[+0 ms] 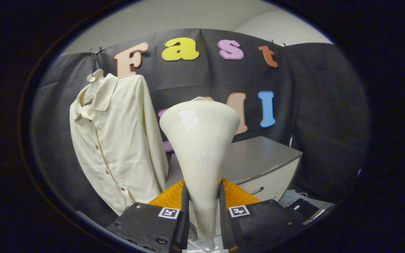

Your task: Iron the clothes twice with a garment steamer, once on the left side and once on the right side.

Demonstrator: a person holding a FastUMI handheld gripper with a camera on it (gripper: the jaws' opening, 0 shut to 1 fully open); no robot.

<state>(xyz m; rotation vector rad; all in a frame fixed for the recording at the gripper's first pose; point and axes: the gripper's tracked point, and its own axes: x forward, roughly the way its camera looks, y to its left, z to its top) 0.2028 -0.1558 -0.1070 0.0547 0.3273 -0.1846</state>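
The shirt (pixel 118 140) hangs in front of the booth's wall, beyond the fingers and off to their left. It is cream, buttoned down the front, and it hangs upright, probably so that steam can be passed along its whole length. To the right of the fingers and behind them stands a grey cabinet (pixel 265 158) with a drawer handle, well apart from the shirt. The steamer (pixel 199 140) is a cream cone, narrow at the bottom and wide at the top. The gripper (pixel 202 207) holds it by the narrow neck: both fingers press on its two sides, closed on it. The wide head rises ahead of the fingers, so it can be brought to the cloth. It is not touching the shirt. An orange part (pixel 239 195) sits just behind the fingers.
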